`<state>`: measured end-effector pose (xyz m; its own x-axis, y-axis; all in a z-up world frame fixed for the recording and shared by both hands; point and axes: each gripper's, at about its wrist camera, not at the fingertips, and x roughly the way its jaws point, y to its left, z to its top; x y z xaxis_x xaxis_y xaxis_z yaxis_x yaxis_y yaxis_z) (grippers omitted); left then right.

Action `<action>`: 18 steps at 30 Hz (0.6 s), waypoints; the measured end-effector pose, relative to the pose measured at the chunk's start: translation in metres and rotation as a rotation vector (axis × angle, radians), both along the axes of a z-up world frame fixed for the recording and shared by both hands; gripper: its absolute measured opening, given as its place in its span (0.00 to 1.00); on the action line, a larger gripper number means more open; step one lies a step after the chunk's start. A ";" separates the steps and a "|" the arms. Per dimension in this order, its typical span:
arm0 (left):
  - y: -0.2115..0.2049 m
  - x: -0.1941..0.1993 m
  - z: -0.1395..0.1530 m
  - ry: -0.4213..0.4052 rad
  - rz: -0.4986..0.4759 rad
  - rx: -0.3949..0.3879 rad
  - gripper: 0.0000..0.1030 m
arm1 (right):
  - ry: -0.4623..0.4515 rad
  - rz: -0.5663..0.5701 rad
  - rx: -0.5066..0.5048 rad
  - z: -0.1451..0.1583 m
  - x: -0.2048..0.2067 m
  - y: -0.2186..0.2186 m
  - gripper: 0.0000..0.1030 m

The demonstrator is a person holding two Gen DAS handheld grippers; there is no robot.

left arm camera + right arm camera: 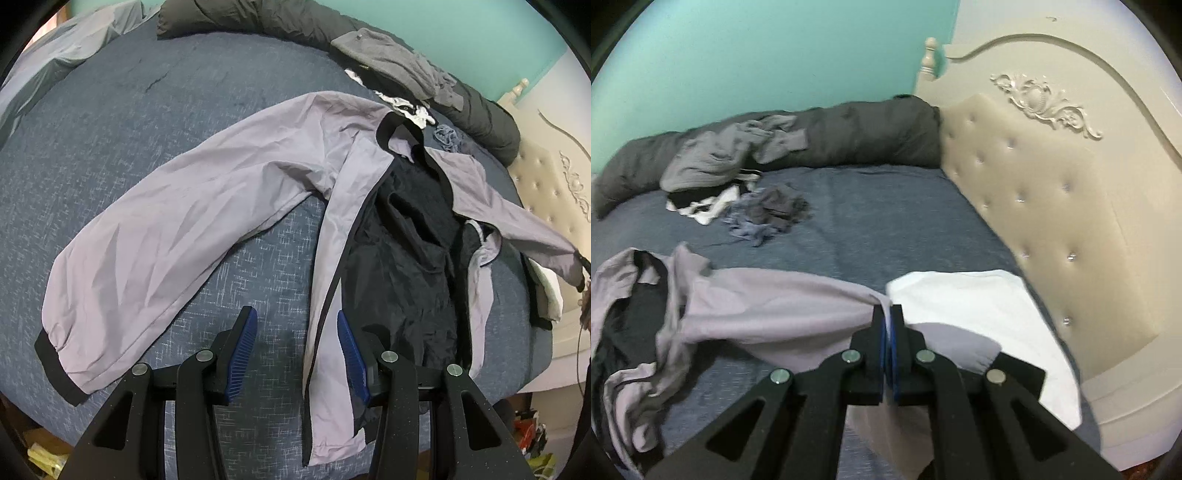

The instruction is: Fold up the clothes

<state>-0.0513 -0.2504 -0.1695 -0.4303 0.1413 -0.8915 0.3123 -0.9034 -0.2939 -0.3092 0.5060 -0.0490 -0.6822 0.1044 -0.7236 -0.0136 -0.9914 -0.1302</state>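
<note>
Jacket (229,206) spread open, collar away; right tool (888,314) pinching sleeve.

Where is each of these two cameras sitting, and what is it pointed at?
Left wrist: on the left hand-held gripper, jaws open, looking down at the lilac jacket spread on the blue bed.
Right wrist: on the right hand-held gripper, shut on a jacket sleeve, facing the headboard.
Both show the jacket, the bed and the dark bolster; no hand shows.
</note>
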 end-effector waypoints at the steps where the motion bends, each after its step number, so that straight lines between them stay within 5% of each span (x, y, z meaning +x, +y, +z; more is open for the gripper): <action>1: 0.001 -0.001 -0.002 -0.005 0.000 -0.001 0.48 | -0.006 -0.009 0.007 -0.003 -0.003 0.003 0.02; 11: 0.010 -0.011 -0.018 -0.044 -0.017 0.007 0.48 | -0.006 -0.162 0.133 -0.034 -0.007 0.020 0.08; 14: 0.013 -0.013 -0.018 -0.038 -0.030 0.014 0.48 | 0.060 -0.156 0.062 -0.024 0.013 0.013 0.30; 18: 0.018 -0.012 -0.017 -0.028 -0.036 0.029 0.48 | 0.056 -0.055 -0.115 -0.025 0.034 -0.014 0.32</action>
